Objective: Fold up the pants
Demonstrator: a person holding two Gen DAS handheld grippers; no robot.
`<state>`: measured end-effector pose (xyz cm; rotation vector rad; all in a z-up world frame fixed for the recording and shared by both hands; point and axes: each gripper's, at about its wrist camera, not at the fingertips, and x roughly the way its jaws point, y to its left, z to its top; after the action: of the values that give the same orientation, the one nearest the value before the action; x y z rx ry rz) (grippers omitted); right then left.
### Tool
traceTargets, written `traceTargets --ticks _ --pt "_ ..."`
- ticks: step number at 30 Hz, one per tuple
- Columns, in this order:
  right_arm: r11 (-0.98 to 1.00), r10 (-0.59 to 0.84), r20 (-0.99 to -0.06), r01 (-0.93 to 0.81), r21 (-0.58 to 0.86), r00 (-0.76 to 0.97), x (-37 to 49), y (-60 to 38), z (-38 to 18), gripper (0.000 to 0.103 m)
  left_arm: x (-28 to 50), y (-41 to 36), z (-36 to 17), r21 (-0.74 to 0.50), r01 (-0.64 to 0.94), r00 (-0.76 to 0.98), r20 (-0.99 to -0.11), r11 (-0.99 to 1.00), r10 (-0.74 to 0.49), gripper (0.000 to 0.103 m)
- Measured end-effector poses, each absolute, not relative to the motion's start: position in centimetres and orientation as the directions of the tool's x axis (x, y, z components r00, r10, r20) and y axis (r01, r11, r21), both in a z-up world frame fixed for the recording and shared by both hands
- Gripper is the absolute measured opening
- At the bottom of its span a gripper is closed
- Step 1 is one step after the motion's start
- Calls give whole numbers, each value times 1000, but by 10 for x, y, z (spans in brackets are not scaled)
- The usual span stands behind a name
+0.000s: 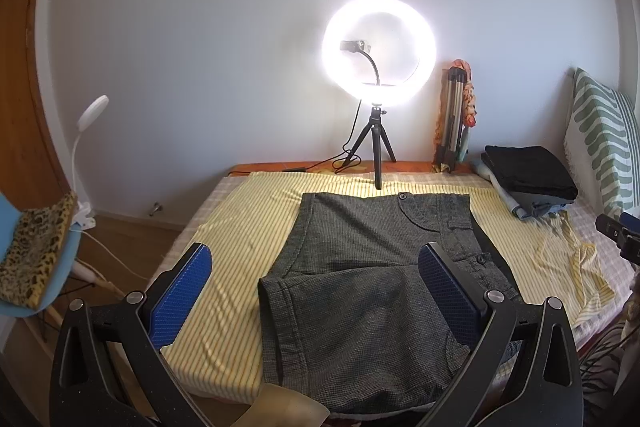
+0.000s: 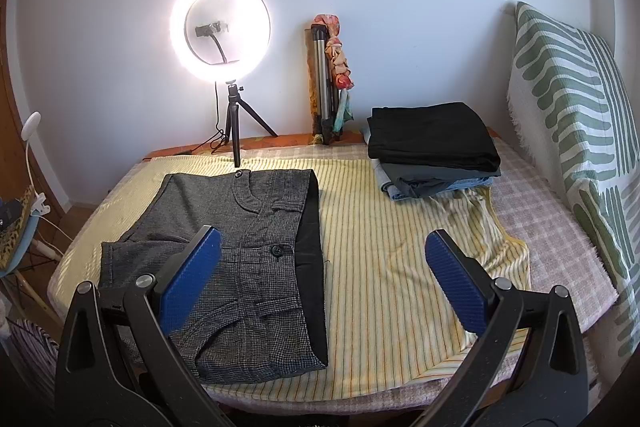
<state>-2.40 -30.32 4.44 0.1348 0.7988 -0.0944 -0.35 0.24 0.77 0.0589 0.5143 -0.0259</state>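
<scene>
— On the striped yellow sheet (image 2: 400,227) lie the grey pants (image 1: 360,287), one pair, partly folded. Where from you?

— Dead ahead and below my left gripper (image 1: 316,295); long axis runs away toward the ring light (image 1: 379,51). My right gripper (image 2: 324,279) sits off their right edge. Left is nearer, I'd judge.

— Jaws?

— Both spread wide, holding nothing. One stack of folded clothes (image 2: 434,147) waits far right.

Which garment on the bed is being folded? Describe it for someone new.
Start at the lit ring light by the wall. On the yellow striped sheet directly before its tripod lie the grey checked pants, spread apart from the folded clothes stack, showing buttons.
</scene>
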Motion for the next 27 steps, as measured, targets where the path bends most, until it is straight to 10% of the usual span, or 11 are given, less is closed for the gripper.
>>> traceTargets --ticks 27 --pt "987 -18 -717 129 101 697 -22 -302 41 103 -2 -2 7 48 39 871 -492 998 -10 103"
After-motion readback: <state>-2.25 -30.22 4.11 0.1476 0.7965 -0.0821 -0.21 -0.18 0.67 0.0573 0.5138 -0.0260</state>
